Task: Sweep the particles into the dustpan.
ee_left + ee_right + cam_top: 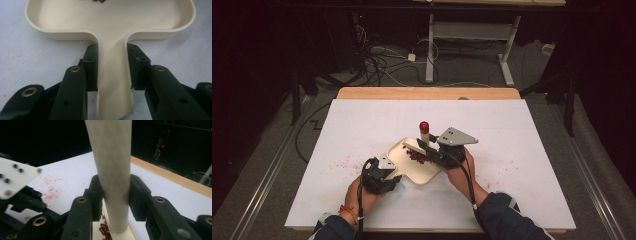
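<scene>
A cream scoop-shaped tray lies near the table's middle, with dark red beans in its bowl. My left gripper is shut on the tray's handle; both pads press its sides in the left gripper view, where the left gripper points at the tray's rim. My right gripper is shut on an upright white tube with a red cap, over the tray's far side. In the right gripper view, the right gripper clamps the tube, whose lower end stands among beans.
Red stains speckle the white table cover left of the tray. The table's wooden far edge borders a dark floor with cables and a desk frame. The left gripper's grey plate sits close beside the right gripper.
</scene>
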Demonstrator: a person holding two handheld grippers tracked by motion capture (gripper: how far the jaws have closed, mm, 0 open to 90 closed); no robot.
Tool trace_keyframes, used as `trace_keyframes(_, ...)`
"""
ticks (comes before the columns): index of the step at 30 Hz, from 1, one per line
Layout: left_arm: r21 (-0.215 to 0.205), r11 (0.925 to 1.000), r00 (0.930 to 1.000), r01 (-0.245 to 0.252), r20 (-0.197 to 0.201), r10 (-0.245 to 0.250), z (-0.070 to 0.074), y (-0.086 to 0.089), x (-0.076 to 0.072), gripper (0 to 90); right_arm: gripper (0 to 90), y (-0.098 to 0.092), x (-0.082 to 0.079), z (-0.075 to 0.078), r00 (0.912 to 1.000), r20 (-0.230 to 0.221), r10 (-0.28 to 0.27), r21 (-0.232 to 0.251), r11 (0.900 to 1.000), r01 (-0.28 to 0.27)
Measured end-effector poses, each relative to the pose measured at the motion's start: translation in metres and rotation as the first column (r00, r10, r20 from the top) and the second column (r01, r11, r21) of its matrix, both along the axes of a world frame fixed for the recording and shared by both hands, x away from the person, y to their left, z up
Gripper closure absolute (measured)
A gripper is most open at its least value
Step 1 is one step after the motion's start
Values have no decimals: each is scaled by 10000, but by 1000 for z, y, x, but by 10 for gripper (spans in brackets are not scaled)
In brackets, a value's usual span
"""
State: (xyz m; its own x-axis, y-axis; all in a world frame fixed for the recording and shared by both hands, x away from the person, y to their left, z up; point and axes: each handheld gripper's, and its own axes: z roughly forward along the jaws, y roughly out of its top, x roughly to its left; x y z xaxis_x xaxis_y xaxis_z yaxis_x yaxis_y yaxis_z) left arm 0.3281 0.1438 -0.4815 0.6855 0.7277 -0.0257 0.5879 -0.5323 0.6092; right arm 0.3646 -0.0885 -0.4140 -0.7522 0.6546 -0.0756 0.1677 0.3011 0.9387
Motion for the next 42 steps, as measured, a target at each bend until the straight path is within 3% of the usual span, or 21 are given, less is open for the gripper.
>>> trace_keyframes(11,-34,10000,10000,33,-5,-33,0,1,1,631,696,13,-23,2,9978,147,650,-53,9979,-649)
trace_keyframes(26,-154,9999,10000,79,-29,-79,-2,4,1,631,705,1,-23,11,9965,130,829,346,9959,-833)
trace_keyframes(35,-178,9996,9998,199,-84,-200,-1,9,2,630,705,-25,-16,30,9990,370,241,813,9963,-271)
trace_keyframes(39,-150,9995,9996,264,-129,-266,0,12,1,631,704,-43,-11,41,9968,727,-341,905,9955,275)
trace_keyframes(42,-207,9994,9996,265,-120,-267,-1,14,0,630,705,-51,-8,44,9971,641,-419,947,9949,357)
